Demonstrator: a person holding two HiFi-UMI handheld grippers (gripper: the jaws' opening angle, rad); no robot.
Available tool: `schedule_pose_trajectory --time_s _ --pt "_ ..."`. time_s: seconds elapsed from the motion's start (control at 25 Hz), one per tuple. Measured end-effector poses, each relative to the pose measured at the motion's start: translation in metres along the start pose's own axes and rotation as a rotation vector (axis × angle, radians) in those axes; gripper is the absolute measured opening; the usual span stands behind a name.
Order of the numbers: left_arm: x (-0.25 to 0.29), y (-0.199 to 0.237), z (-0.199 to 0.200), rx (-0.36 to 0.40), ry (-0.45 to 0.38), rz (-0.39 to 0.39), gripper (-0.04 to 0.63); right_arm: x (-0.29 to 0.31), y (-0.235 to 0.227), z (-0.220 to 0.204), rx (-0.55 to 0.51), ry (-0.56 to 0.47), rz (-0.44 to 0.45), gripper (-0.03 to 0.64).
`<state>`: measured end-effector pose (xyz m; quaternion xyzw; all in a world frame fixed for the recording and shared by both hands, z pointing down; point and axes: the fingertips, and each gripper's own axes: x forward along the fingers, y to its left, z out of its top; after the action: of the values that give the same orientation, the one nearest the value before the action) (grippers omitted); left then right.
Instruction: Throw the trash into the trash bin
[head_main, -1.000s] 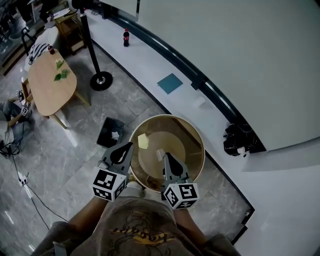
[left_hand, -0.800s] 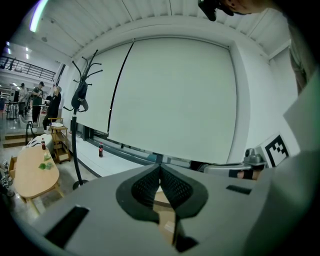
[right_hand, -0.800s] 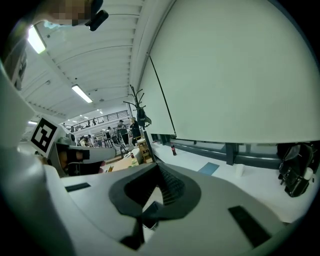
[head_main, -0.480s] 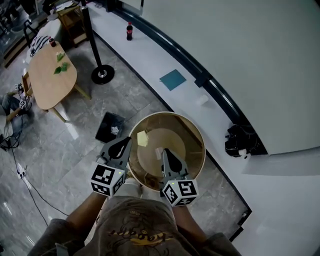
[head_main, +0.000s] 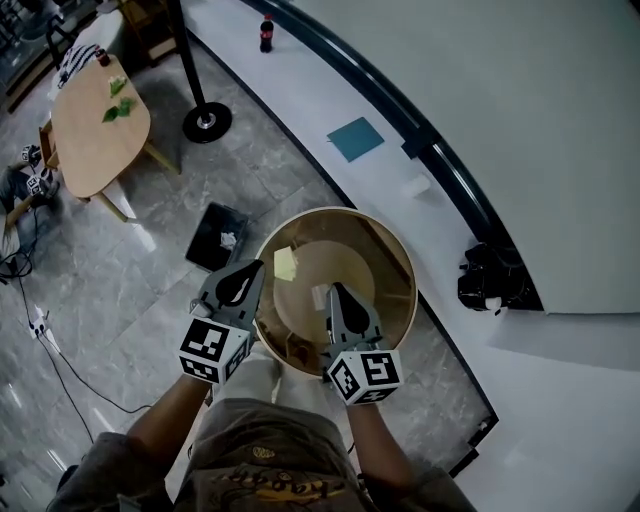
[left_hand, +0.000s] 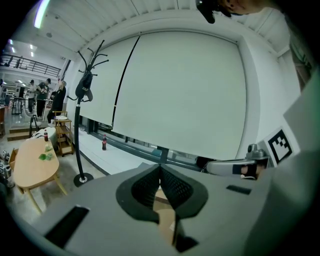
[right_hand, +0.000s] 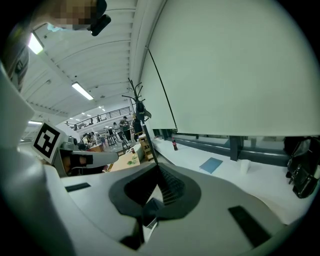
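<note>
A round brown table (head_main: 385, 265) stands below me with a yellow scrap (head_main: 285, 263) and a white scrap (head_main: 320, 297) lying on it. The black square trash bin (head_main: 208, 250) sits on the floor just left of the table, a crumpled white piece inside. My left gripper (head_main: 246, 272) hovers over the table's left rim, jaws shut and empty (left_hand: 160, 167). My right gripper (head_main: 335, 292) hangs over the table top beside the white scrap, its tips meeting (right_hand: 159, 169) with nothing seen between them.
An oval wooden table (head_main: 95, 125) stands at the upper left, and a coat stand's base (head_main: 207, 122) next to it. On the raised white ledge are a cola bottle (head_main: 266, 33), a teal book (head_main: 357, 139), a white cup (head_main: 416, 185) and a black bag (head_main: 490, 280).
Both grippers have sunk a little and edged forward over the round table. Their jaws stay shut throughout, and the scraps have not moved.
</note>
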<state>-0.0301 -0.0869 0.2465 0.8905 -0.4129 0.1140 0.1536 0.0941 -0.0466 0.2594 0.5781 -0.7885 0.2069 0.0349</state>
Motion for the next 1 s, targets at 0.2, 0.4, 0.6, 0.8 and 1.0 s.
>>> schedule_pose_trajectory --time_s 0.2,0.4,0.6,0.8,1.0 --pt "0.019 0.013 -0.027 -0.011 0.017 0.01 0.017 0.019 -0.014 -0.021 -0.005 0.019 -0.002 0.018" --pt "0.038 0.026 -0.06 -0.011 0.035 0.027 0.017 0.037 -0.028 -0.052 -0.005 0.044 -0.005 0.018" --pt "0.059 0.034 -0.099 -0.012 0.053 0.033 0.017 0.055 -0.04 -0.088 0.007 0.064 0.003 0.018" --pt "0.078 0.044 -0.132 -0.016 0.059 0.027 0.017 0.075 -0.043 -0.123 0.004 0.082 0.02 0.018" --pt "0.091 0.05 -0.165 -0.014 0.06 0.019 0.017 0.087 -0.048 -0.156 0.011 0.093 0.021 0.018"
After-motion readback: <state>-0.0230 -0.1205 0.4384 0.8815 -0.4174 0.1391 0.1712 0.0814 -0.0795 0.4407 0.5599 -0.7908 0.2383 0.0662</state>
